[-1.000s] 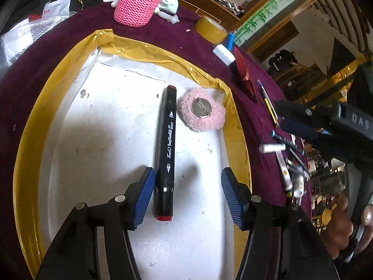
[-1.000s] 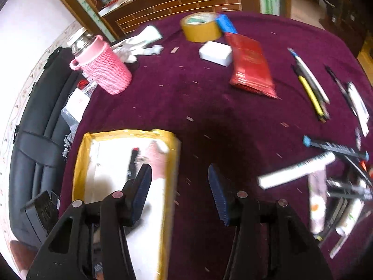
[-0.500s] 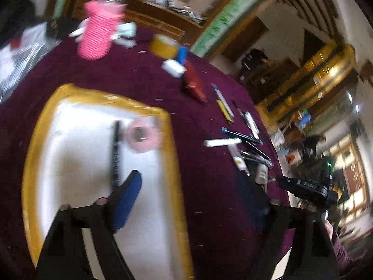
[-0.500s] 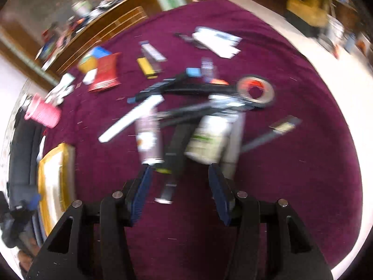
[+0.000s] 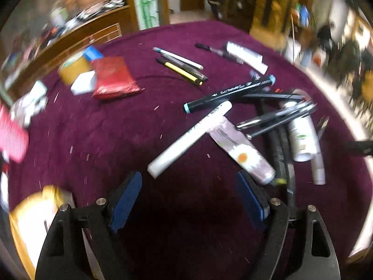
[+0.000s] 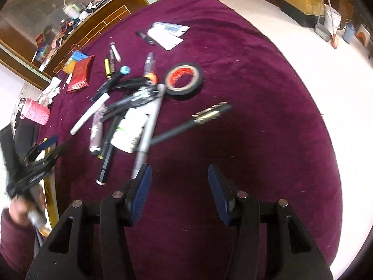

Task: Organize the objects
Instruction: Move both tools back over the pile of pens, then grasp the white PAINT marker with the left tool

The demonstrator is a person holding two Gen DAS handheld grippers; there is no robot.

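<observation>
Both of my claws stood apart and empty: left gripper hovered over the maroon tablecloth near a white marker; right gripper near the pen pile.

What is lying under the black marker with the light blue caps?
The black marker rests across the tip of a white pen and on other dark pens in the pile. What lies beneath those is covered.
</observation>
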